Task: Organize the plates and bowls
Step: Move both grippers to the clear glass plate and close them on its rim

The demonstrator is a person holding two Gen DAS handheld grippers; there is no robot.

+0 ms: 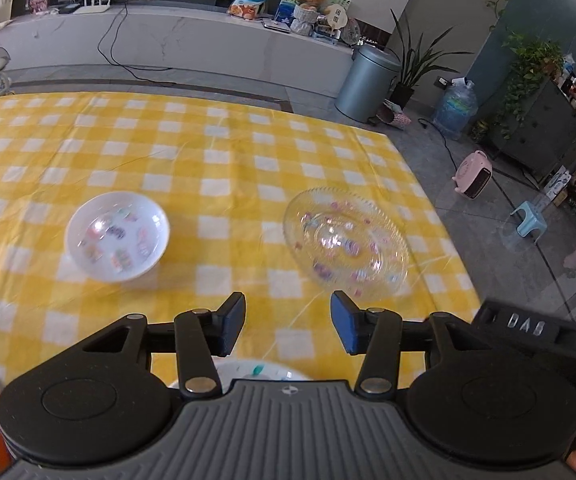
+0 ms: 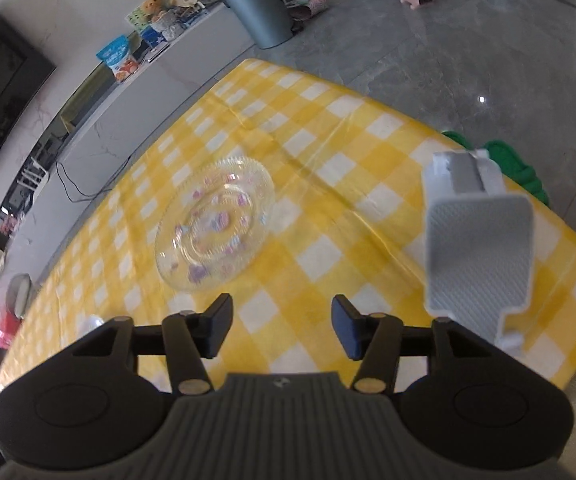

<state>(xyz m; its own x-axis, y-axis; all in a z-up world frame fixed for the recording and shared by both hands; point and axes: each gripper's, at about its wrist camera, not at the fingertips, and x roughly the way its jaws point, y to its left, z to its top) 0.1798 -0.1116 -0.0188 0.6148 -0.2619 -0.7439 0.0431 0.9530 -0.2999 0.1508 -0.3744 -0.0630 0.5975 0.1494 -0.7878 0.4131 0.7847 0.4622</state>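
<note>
Both grippers stand with their jaws apart and nothing between the pads. In the left wrist view the left gripper hangs over the yellow checked cloth of the desk. A white bowl with small coloured prints inside lies beyond its left finger, well apart from it. A clear glass plate with pink and purple flecks lies beyond its right finger; the plate's near rim comes close to that fingertip without touching it. Bowl and plate sit side by side, apart from each other, bowl left and plate right. A sliver of another white dish shows just under the gripper, mostly hidden by it.

In the right wrist view the right gripper is over bare cloth, with the same glass plate ahead and to the left of its left finger, near but not touching. A grey ribbed rack stands upright on the desk to the right of the gripper.

Past the desk's far edge lie a grey tiled floor, a grey bin, and a long white counter.
</note>
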